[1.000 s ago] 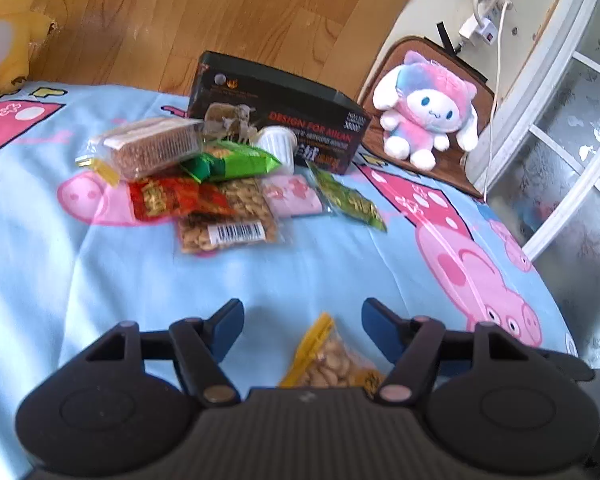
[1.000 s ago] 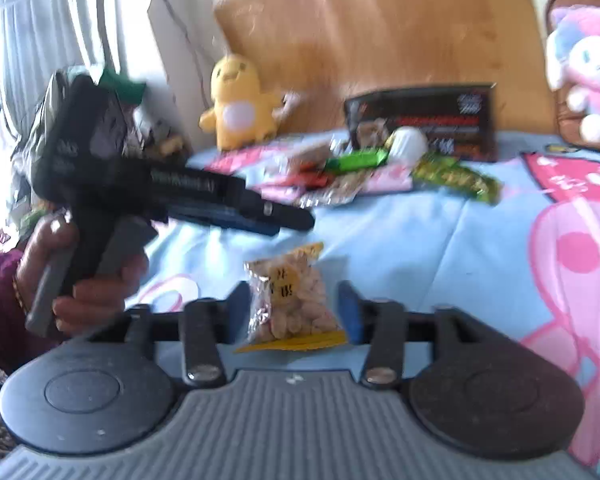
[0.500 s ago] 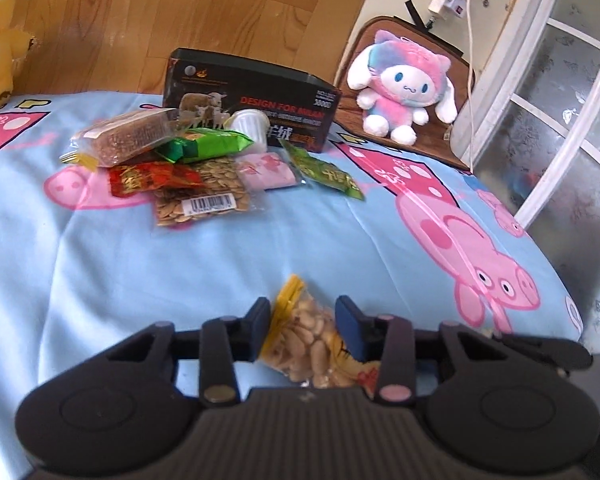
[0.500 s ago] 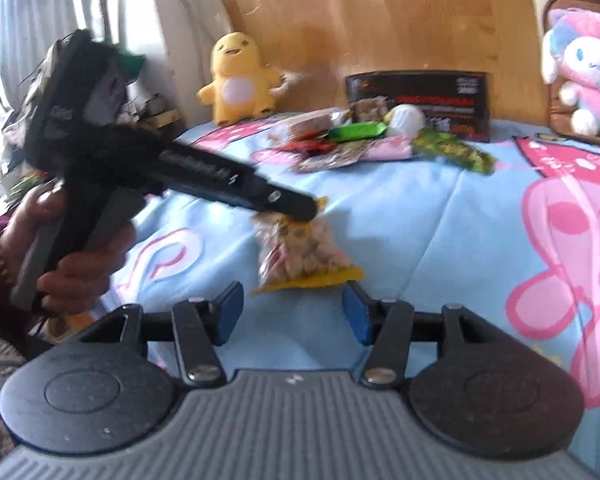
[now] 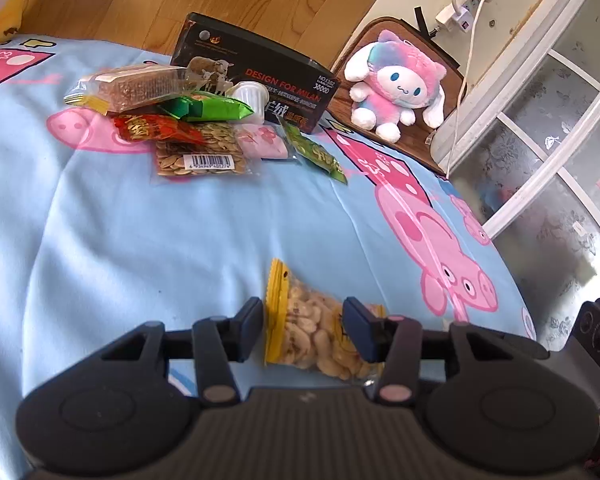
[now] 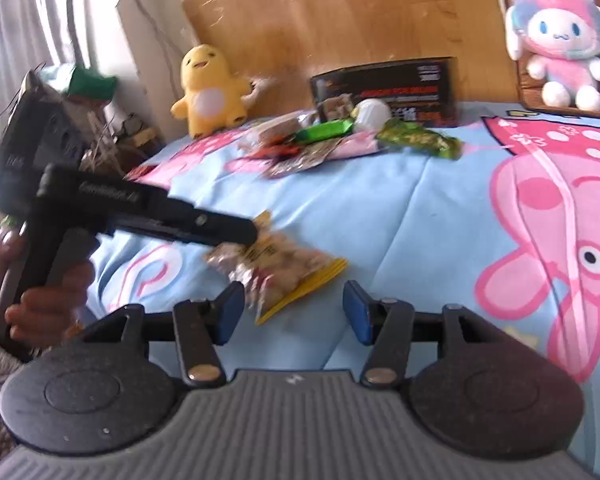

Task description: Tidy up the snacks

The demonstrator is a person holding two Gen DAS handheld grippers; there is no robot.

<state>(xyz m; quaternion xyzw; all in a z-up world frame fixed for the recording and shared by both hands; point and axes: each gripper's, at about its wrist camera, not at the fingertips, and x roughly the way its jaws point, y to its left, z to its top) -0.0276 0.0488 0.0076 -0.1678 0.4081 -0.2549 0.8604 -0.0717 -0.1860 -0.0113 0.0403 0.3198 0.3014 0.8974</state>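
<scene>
A clear bag of peanuts [image 5: 316,332] with a yellow zip strip sits between the pads of my left gripper [image 5: 306,326]. Both pads touch it while the jaws are opening. In the right wrist view the same bag [image 6: 284,268] hangs tilted and blurred at the tip of the left gripper [image 6: 240,232], just above the blue bedspread [image 6: 400,216]. My right gripper [image 6: 294,312] stands open right below the bag, with nothing between its fingers. The snack pile [image 5: 188,120] lies further back: seeds, a red packet, a green packet, a cereal bar and a white cup.
A black box [image 5: 256,76] stands behind the pile. A pink plush [image 5: 396,84] sits on a brown chair at the right, a yellow plush [image 6: 208,88] at the back left. The bed edge drops off to the right beside a white glass door [image 5: 548,128].
The left jaws closed on the peanut bag and have since widened a little. The bag left the right gripper's fingers and now tilts at the left gripper's tip. The right gripper hardly moved.
</scene>
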